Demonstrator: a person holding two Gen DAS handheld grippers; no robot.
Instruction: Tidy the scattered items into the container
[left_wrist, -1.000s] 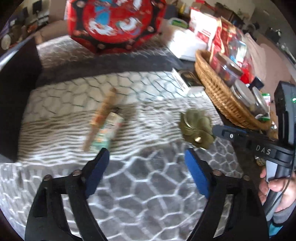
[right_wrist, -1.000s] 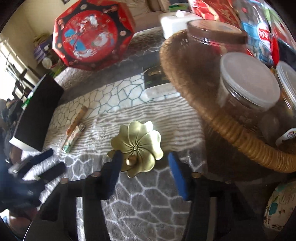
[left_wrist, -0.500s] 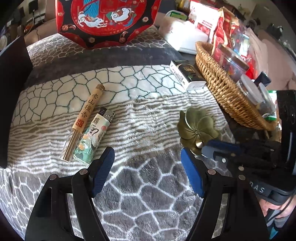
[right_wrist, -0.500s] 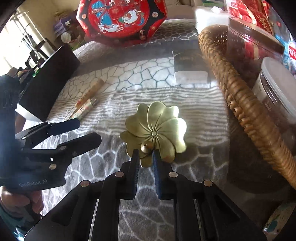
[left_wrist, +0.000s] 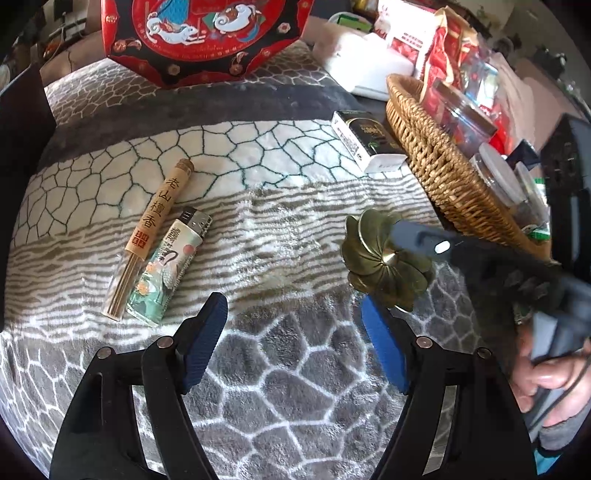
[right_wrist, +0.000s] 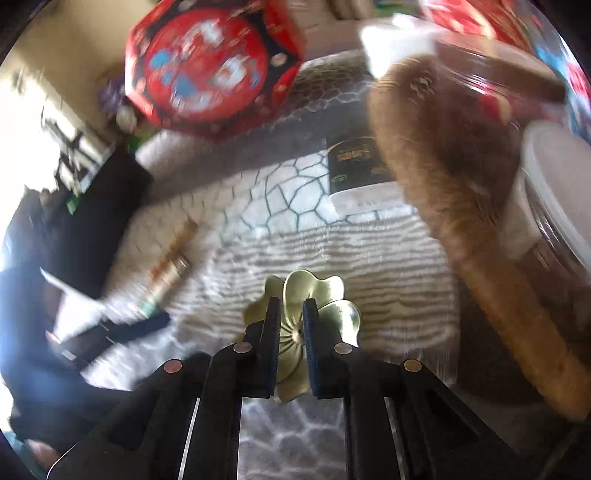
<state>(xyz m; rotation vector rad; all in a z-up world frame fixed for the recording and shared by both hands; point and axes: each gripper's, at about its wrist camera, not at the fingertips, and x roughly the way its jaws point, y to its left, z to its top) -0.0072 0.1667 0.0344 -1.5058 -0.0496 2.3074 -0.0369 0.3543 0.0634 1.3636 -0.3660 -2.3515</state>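
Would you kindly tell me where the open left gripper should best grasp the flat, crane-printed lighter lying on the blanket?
Probably across the long narrow sides of the crane-printed lighter, at mid-body, coming from above. It lies flat, so only its edges offer opposing faces. The tan incense tube lies close along one side, so one finger must slip between them. The left gripper is open wide enough.

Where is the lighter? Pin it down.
In the left wrist view the lighter lies left of centre on the blanket, right beside the incense tube, ahead of the open left gripper.
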